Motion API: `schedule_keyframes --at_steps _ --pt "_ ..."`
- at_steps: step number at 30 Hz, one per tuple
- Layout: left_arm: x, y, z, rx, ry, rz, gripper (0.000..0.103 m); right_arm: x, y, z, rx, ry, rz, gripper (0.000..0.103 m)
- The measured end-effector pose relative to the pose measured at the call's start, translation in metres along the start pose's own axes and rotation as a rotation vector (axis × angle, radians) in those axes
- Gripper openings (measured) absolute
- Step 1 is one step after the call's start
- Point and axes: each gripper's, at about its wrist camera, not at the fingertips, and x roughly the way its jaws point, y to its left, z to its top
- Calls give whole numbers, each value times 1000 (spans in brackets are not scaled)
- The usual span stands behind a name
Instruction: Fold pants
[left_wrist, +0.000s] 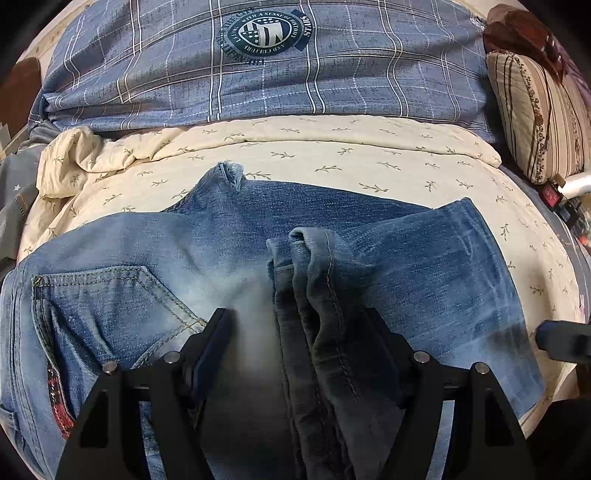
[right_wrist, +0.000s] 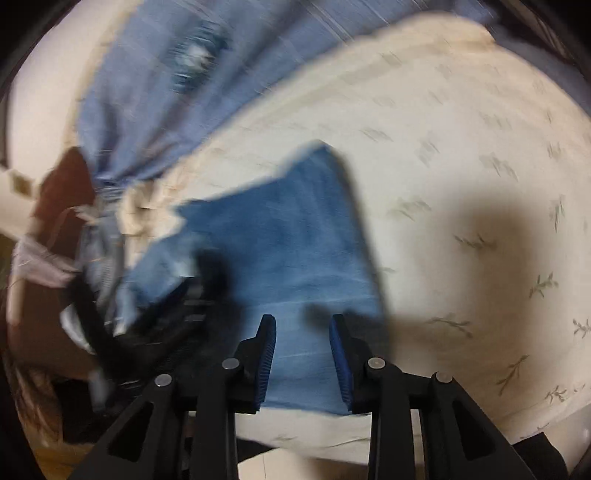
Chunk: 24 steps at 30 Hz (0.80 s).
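Left wrist view: the blue denim pants (left_wrist: 229, 258) lie on a cream, leaf-printed quilt (left_wrist: 332, 155) spread over the bed. A back pocket (left_wrist: 110, 306) with tan stitching sits at the left, beside a red-and-black label (left_wrist: 59, 402) near the waistband. A bunched leg end with its hem (left_wrist: 314, 251) has been laid over the seat area and runs down between the fingers of the left tool (left_wrist: 299, 325). That tool stands spread wide, with the bunched fabric lying against the right-hand finger; the left finger (left_wrist: 212, 343) rests apart from it over pale denim. No pinch is evident. A grey-blue checked duvet (left_wrist: 258, 74) with a round crest print lies beyond the quilt, and a striped pillow (left_wrist: 532, 122) sits at the far right.

Right wrist view (heavily motion-blurred): the right tool (right_wrist: 303, 332) hangs over a folded blue panel of the pants (right_wrist: 295, 240), near its right edge. Its blue-padded fingers (right_wrist: 267, 354) are parted, with denim visible in the gap; whether they touch the cloth cannot be told. The quilt (right_wrist: 461, 166) extends to the right, carrying a dark shadow. The left tool (right_wrist: 177, 302) appears as a black smear at the left.
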Motion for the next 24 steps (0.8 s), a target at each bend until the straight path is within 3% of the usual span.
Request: schedule_keyframes --at_steps 2,3,6,8,9,11,12,14,15,17,21,24 --pt "0 -1 0 -2 0 5 74 10 -4 -2 -3 18 -13 52" --pt "0 -2 0 -1 1 1 75 30 -18 -6 18 82 -99 64" --pt "-14 10 0 -62 -21 -57 75 25 -20 -2 39 64 -75 62" --pt "-46 33 -1 -141 -117 -141 75 12 -6 7 11 34 -42 62" --pt "-60 45 -1 -167 -163 -145 75 7 3 13 -34 16 -57 62" --pt "-91 86 -3 -263 -269 -64 78 6 20 26 -98 -10 -65 62" --pt "-96 100 -5 -301 -278 -7 78 9 27 31 -111 -10 -40 62" --pt "-92 137 -11 -400 -220 165 78 21 54 47 -173 -5 0 62" --pt "-82 156 -17 -443 -139 219 78 34 72 55 -215 -4 11 62" --pt "-70 175 -28 -482 -61 223 78 57 103 66 -283 14 30 64" --pt "-64 185 -36 -463 -56 190 84 121 152 107 -415 57 1 68" --pt "-58 198 -40 -523 -25 137 84 174 167 127 -496 121 -127 68"
